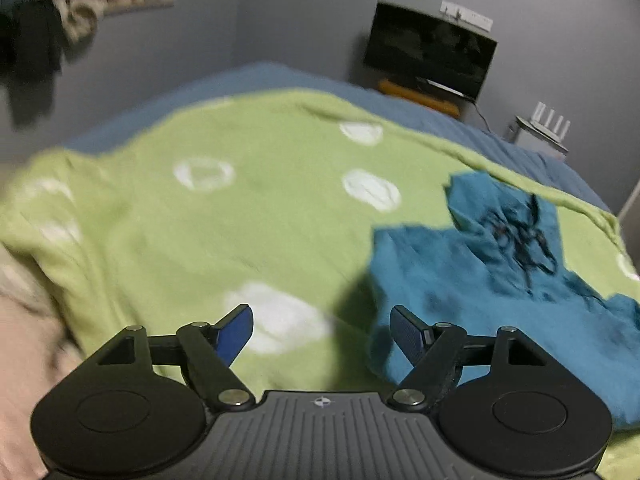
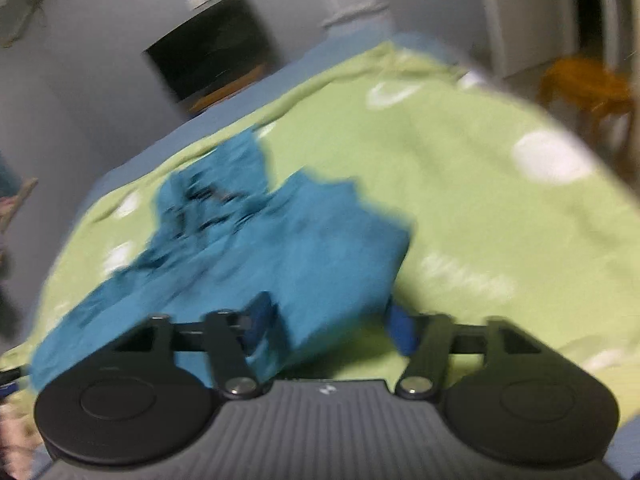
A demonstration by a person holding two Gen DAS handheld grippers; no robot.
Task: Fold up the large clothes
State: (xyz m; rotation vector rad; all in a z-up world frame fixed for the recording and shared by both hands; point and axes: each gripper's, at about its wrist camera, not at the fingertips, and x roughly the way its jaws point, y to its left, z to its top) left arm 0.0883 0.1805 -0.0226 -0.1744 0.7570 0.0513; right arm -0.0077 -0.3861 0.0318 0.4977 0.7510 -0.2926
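A teal garment [image 1: 460,292] with a black print lies bunched on a green blanket with white spots [image 1: 248,220] that covers the bed. In the left wrist view the garment is to the right of my left gripper [image 1: 322,332]. That gripper is open above the blanket with nothing between its blue pads [image 1: 236,332], and its right finger is close to the garment's near edge. In the blurred right wrist view the garment [image 2: 280,248] fills the centre-left. My right gripper [image 2: 330,326] is open, with the garment's near corner lying between and below its fingers, not pinched.
A blue sheet [image 1: 256,76] shows beyond the blanket. A dark screen [image 1: 432,52] stands by the grey wall, with a white router [image 1: 548,124] to its right. Clothes hang at the upper left [image 1: 32,52]. An orange stool [image 2: 584,84] stands beside the bed.
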